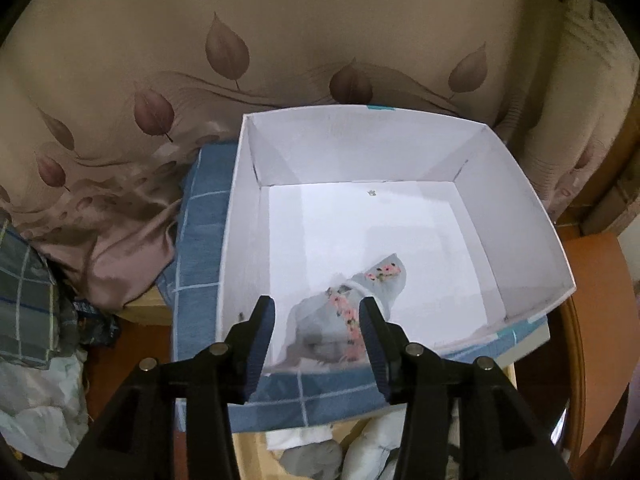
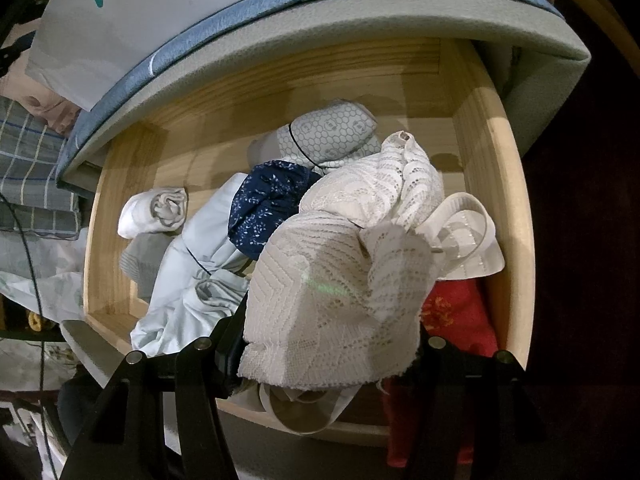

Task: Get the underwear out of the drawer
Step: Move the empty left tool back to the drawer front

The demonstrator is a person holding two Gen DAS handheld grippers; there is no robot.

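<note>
In the left wrist view my left gripper (image 1: 317, 312) is open and empty above the near edge of a white cardboard box (image 1: 532, 240). A pale grey garment with pink flowers (image 1: 348, 312) lies in the box, between and beyond the fingers. In the right wrist view my right gripper (image 2: 328, 328) is shut on a white lace bra (image 2: 340, 272), held over the open wooden drawer (image 2: 488, 152). The bra hides the fingertips. The drawer holds a navy flowered piece (image 2: 268, 200), a honeycomb-patterned roll (image 2: 332, 132), a white roll (image 2: 154, 212), pale blue cloth (image 2: 192, 272) and a red piece (image 2: 456, 316).
The box stands on a blue checked mattress (image 1: 200, 240) that overhangs the drawer (image 2: 360, 12). A beige leaf-print curtain (image 1: 280, 40) hangs behind. Plaid bedding (image 1: 28, 300) is heaped at the left. An orange-brown wooden surface (image 1: 592, 272) is at the right.
</note>
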